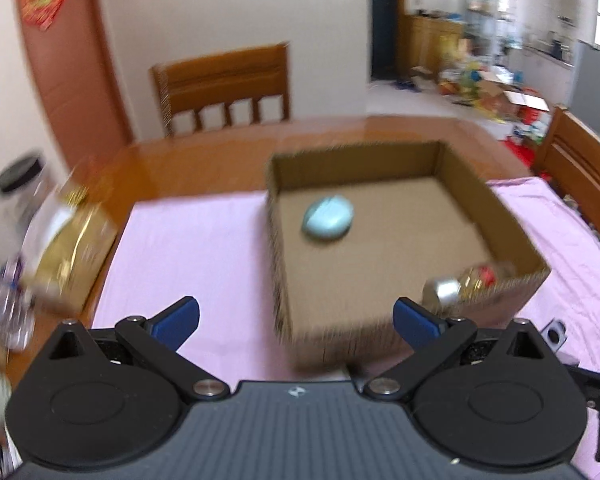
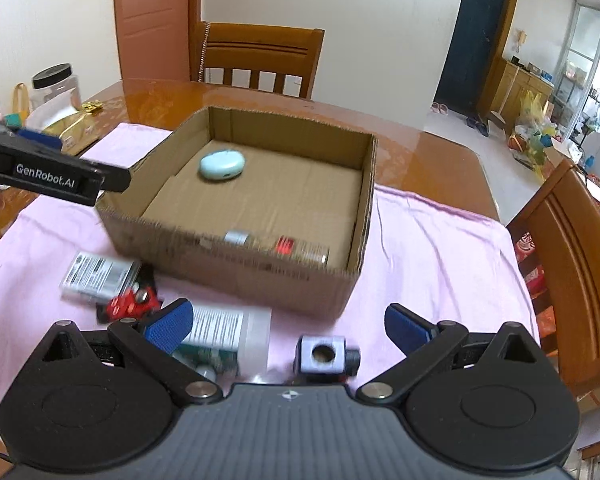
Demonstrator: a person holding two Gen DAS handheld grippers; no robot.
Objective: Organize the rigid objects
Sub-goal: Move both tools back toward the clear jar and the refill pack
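While both claws hang spread and empty, the right claw (image 2: 288, 326) hovers above the cube (image 2: 323, 354), likely next for the box (image 2: 236, 258). Left claw (image 1: 296, 318) sits over the box's near wall.

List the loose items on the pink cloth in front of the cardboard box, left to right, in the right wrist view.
Clear packet with a printed label → red toy car → white bottle lying on its side → pale blue block with a round hole.

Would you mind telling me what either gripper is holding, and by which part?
Nothing is held: the left gripper and the right gripper are both open and empty.
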